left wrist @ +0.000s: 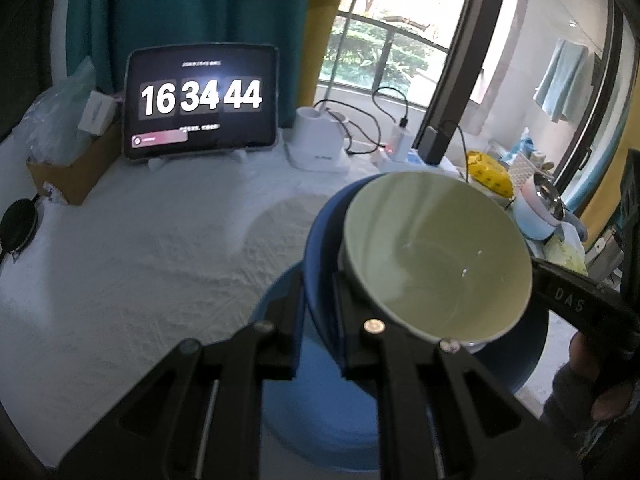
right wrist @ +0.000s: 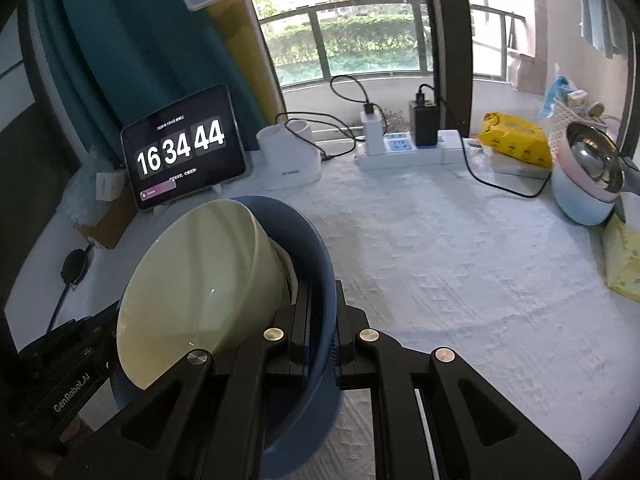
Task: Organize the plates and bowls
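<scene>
1. Your left hand-held gripper [left wrist: 318,320] is pinched tight on the near rim of the blue bowl [left wrist: 320,264]; your right hand-held gripper [right wrist: 320,340] pinches the same bowl's rim on the opposite side. The jaws of both sit nearly together, with only the bowl wall between them.
2. The pale green bowl [left wrist: 436,256] sits nested inside the blue bowl, tipped and leaning against its wall, not seated flat.
3. The pair is held over a light blue plate [left wrist: 320,412] on the white-clothed table [left wrist: 140,260]. Whether the blue bowl already touches the plate cannot be told.
4. Likely step: setting the stack down on the plate. Keep both grips level with each other so that the green bowl does not slide or rock; lower evenly, and let go only once the base sits flat.
5. Open room: the wide bare cloth in the right wrist view, toward the power strip [right wrist: 404,152].
6. Edges to mind: the tablet clock [left wrist: 200,100] and white holder [left wrist: 320,140] behind, the metal-lined pot [right wrist: 588,184] at far right, and the trailing black cable [right wrist: 500,188].
</scene>
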Action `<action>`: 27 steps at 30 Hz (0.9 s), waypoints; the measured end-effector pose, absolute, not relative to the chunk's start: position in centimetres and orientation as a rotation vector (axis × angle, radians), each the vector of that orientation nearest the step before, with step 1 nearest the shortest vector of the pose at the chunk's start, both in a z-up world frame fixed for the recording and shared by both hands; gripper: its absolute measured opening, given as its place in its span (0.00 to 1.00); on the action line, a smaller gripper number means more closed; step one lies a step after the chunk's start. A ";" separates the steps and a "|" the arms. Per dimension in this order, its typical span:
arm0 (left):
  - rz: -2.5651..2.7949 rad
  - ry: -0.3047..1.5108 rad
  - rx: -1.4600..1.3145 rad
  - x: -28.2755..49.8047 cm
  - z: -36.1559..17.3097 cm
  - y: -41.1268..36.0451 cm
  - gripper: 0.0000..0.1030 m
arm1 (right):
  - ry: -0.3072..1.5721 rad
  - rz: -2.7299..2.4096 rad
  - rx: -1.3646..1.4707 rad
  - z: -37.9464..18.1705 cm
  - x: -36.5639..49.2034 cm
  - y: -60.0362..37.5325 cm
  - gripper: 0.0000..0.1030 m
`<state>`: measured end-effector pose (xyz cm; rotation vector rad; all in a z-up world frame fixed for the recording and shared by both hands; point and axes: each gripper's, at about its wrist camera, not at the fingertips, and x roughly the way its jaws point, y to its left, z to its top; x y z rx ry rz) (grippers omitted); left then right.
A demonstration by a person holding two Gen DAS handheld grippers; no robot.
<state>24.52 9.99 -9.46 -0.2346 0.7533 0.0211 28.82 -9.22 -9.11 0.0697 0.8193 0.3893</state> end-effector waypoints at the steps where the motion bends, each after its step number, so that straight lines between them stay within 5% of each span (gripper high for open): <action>1: 0.023 0.755 -0.235 24.5 -9.6 10.1 0.11 | 0.823 0.392 0.069 -9.2 28.9 -9.0 0.10; 27: 0.042 0.761 -0.231 25.0 -10.3 11.2 0.12 | 0.863 0.430 0.097 -11.4 30.1 -7.8 0.12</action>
